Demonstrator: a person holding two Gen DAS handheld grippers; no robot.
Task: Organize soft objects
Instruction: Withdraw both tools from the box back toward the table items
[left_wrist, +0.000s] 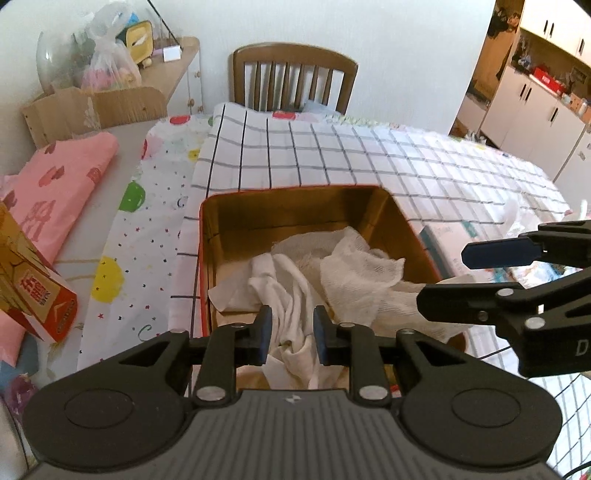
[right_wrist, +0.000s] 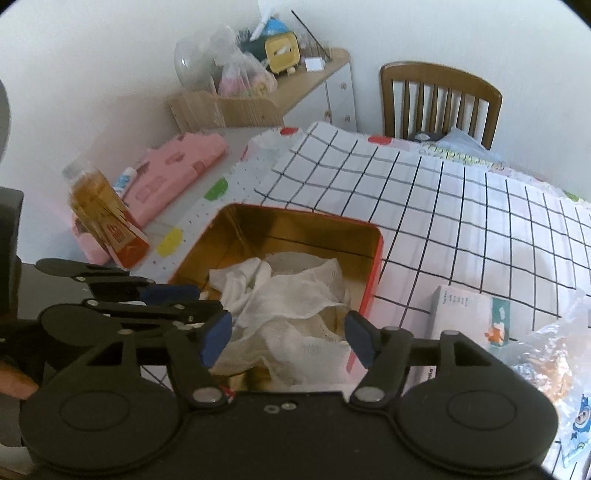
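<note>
A red tin (left_wrist: 295, 189) (right_wrist: 375, 266) with a gold inside stands on the checked cloth. It holds crumpled white cloths: a smooth one (left_wrist: 280, 284) and a gauze one (left_wrist: 362, 266) (right_wrist: 295, 301). My left gripper (left_wrist: 292, 334) hovers over the tin's near edge with its jaws a narrow gap apart. The smooth cloth shows in that gap, and the pads do not seem to press it. My right gripper (right_wrist: 288, 338) (left_wrist: 469, 277) stands wide open above the gauze, which drapes over the tin's near rim, and nothing is held.
A checked tablecloth (left_wrist: 369, 155) covers the table, with a dotted cloth (left_wrist: 155, 206) to its left. Left of that lie a folded pink cloth (left_wrist: 62, 184) and an orange carton (right_wrist: 107, 221). A tissue box (right_wrist: 469, 314) and plastic bag (right_wrist: 554, 350) sit right. A wooden chair (left_wrist: 295, 74) stands behind.
</note>
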